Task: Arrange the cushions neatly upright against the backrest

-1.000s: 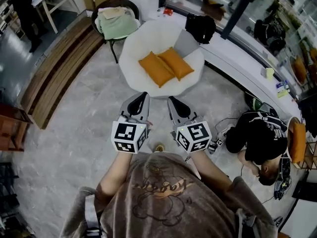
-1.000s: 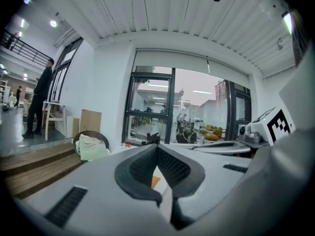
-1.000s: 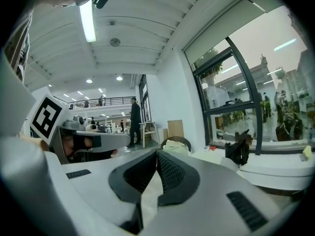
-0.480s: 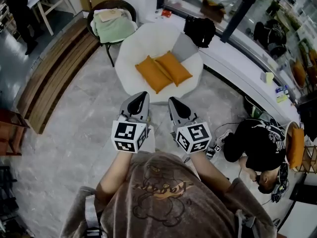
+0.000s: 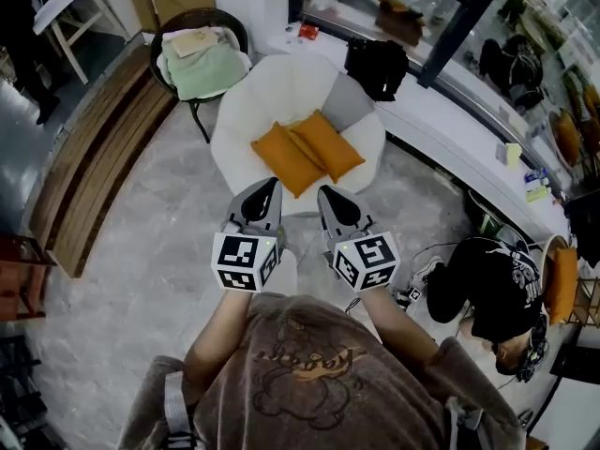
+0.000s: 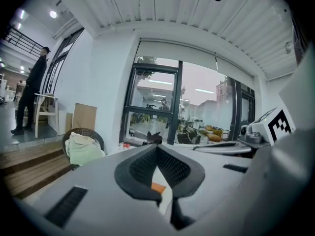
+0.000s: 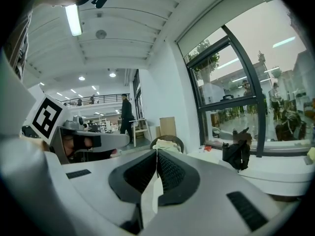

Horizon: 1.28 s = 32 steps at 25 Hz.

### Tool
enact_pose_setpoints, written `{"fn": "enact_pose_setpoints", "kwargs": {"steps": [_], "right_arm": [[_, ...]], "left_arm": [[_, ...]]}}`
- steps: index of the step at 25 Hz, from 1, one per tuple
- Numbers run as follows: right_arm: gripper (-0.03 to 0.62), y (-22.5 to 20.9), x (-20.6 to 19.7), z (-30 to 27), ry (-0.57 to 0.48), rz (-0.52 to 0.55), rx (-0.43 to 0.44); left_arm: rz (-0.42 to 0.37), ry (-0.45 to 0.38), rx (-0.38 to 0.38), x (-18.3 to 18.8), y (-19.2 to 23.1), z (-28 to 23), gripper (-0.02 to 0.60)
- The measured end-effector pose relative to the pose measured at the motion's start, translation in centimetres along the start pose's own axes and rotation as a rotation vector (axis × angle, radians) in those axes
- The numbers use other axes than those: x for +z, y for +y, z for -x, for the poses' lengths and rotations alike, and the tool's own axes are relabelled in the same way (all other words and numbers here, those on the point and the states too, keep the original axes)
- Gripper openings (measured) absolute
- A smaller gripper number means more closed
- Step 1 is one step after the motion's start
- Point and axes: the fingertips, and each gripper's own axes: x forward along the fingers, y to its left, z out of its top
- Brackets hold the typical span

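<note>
Two orange cushions lie flat side by side on the seat of a round white chair, with a grey cushion leaning at the back. My left gripper and right gripper are held side by side just short of the chair's near edge, both shut and empty. In the left gripper view a sliver of orange cushion shows through the gap below the shut jaws. The right gripper view looks over its shut jaws toward the window.
A wicker chair with green and cream cloths stands left of the white chair. A black bag sits on the white window ledge. A person in black crouches on the floor at right. Wooden steps run along the left.
The view has shifted forward: the white chair and cushions sit lower and closer to my grippers than a second ago. Both grippers keep their pose, shut.
</note>
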Motion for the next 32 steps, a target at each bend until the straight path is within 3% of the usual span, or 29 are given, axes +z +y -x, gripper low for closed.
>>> {"fn": "enact_pose_setpoints", "kwargs": {"steps": [18, 32], "right_arm": [[0.02, -7.2, 5.7, -16.7, 0.005, -0.015, -0.045], [0.02, -10.9, 8.0, -22.3, 0.003, -0.006, -0.046]], "left_arm": [[0.0, 0.018, -0.067, 5.3, 11.7, -14.2, 0.005], [0.007, 0.041, -0.09, 7.7, 14.8, -20.2, 0.005]]}}
